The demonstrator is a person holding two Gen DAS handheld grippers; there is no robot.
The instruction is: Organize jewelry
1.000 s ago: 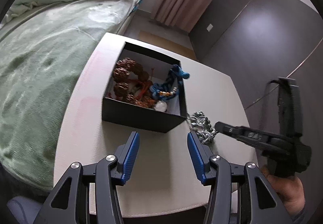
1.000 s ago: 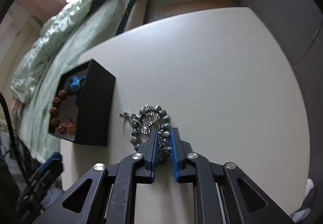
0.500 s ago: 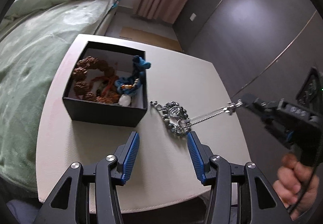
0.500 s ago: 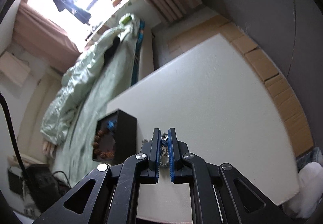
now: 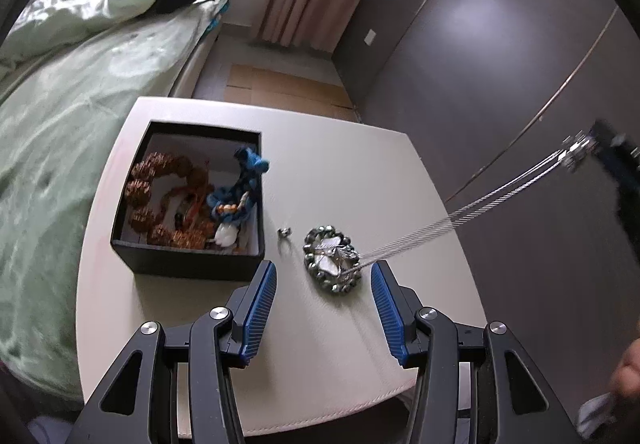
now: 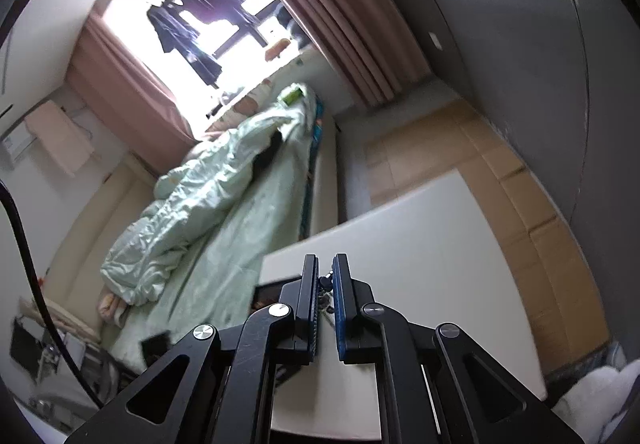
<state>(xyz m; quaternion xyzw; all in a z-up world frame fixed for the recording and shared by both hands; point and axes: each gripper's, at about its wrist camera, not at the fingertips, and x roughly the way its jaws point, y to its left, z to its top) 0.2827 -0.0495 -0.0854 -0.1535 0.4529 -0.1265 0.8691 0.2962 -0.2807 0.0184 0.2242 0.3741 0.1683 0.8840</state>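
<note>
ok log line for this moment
right hand-held gripper: shut on necklace chain, lifted taut | pendant: on table | left hand-held gripper: open | black box: untouched

The right gripper [image 6: 326, 276] sits high above the white table [image 6: 420, 244], its blue-padded fingers [image 6: 340, 296] nearly closed on a thin bit of chain [image 6: 325, 282] — only dark links show in the gap. Beyond lie a bed with a pale green duvet [image 6: 192, 212], pink curtains [image 6: 340, 24] and a bright window [image 6: 224, 4] — clothes hang there.
</note>
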